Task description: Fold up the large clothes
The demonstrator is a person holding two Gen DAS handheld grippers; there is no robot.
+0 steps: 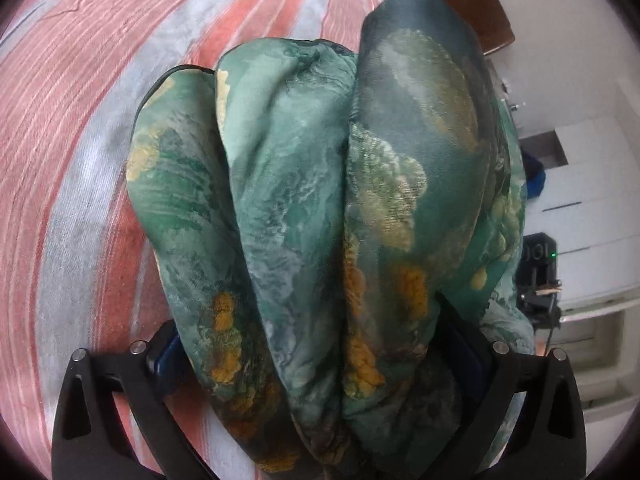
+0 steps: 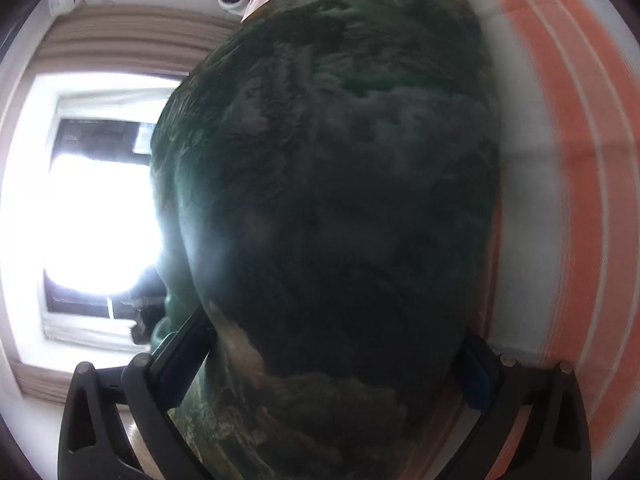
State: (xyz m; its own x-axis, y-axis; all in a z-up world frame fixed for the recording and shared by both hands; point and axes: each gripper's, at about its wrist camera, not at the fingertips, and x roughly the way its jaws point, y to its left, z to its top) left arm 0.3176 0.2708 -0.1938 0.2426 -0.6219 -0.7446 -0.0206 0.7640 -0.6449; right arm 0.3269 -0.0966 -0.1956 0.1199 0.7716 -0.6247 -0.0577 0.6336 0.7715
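— Where is the garment, and who has it?

— The green printed garment [image 1: 320, 220] is bunched in thick folds between the jaws of the left gripper [image 1: 316, 364], which is clamped on it above the striped bedsheet [image 1: 72, 120]. The right gripper [image 2: 336, 360] is likewise closed on a dark mass of the same cloth [image 2: 340, 200].

— Handling?

— I judge it soft, limp and fairly slick, with a satin-like sheen; bulky but light. A bunched hold hides the edges. Better to take it at a hem or corner, which I cannot locate here.

— Obstructions?

— A wooden headboard [image 1: 472, 4] at the bed's far edge, a black device [image 1: 538, 272] off to the side, and a bright window [image 2: 100, 208] that glares badly. None touches the cloth.
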